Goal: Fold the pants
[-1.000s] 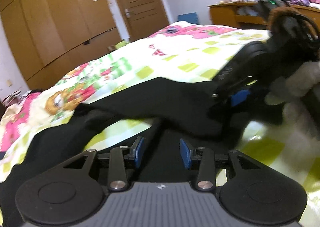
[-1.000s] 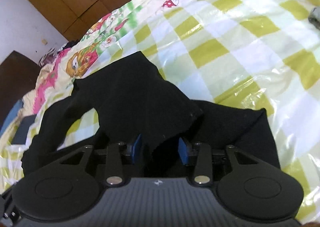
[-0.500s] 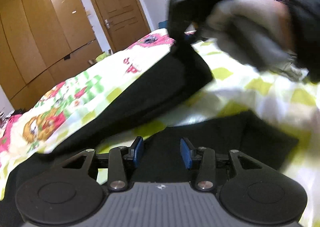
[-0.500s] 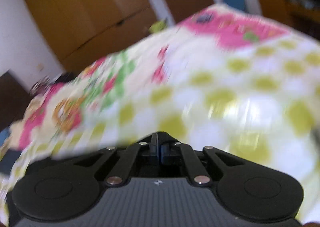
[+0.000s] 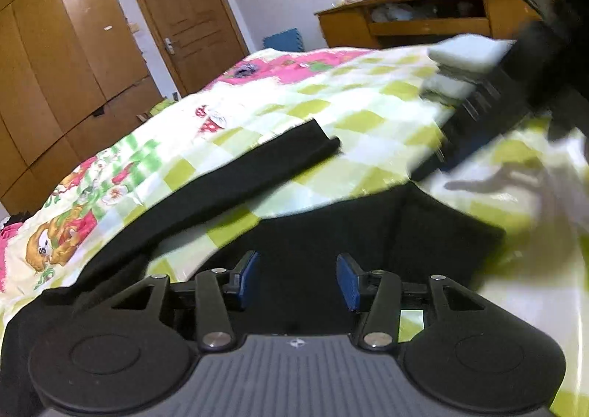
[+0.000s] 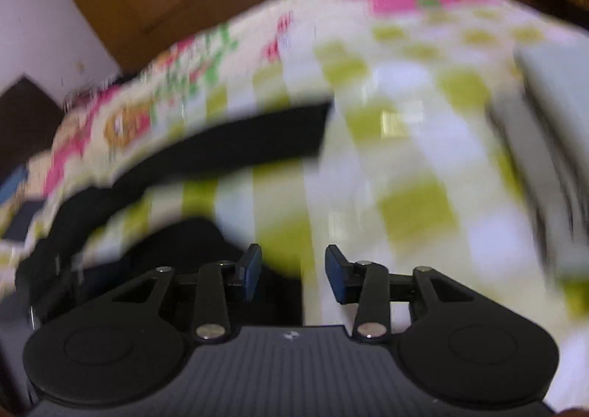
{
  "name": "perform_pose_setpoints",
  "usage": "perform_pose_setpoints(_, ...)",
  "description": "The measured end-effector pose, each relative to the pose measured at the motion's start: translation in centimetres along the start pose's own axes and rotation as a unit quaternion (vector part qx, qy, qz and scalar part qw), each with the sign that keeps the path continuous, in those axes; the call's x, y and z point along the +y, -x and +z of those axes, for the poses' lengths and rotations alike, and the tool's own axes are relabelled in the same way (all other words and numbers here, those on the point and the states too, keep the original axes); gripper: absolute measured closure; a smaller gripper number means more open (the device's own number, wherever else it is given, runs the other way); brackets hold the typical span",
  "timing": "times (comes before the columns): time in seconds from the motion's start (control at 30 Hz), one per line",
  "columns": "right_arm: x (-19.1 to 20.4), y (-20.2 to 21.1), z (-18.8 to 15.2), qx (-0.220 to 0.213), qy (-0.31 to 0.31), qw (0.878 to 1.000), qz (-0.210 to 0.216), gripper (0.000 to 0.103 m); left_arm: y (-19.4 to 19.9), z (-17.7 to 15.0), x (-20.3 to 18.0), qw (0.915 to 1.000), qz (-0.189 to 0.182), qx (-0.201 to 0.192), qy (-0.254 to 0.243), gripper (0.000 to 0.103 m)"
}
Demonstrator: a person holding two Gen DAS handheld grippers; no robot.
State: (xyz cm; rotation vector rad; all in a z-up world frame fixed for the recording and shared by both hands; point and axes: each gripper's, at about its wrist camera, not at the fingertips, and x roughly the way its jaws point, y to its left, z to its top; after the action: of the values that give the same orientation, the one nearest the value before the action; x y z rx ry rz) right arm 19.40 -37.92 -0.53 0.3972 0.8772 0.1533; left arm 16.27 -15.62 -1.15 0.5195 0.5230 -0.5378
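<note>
Black soft-fabric pants [image 5: 235, 177] lie spread across a bed's green-and-white checked floral quilt [image 5: 368, 122], one leg stretched flat toward the far side, the other bunched just ahead of the left gripper [image 5: 298, 279]. Its blue-padded fingers [image 5: 248, 279] stand wide with nothing between them. The right gripper [image 6: 292, 271] hovers over the quilt, likewise wide and empty, its view blurred. The cloth looks light and limp, likely to sag and slide; the straight leg's hem edge seems the surest place to pinch.
</note>
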Motion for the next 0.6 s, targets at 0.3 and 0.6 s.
perform_pose_setpoints(0.3, 1.9, -2.7, -1.6, 0.057, 0.011, 0.998, 0.038, 0.088, 0.7, -0.4, -0.9, 0.9998, 0.001, 0.019, 0.007, 0.037)
perform_pose_setpoints(0.6, 5.1, 3.8, 3.3, -0.097, 0.198, 0.973, -0.066, 0.096, 2.1, 1.3, 0.3, 0.9997, 0.007, -0.014, 0.021, 0.036)
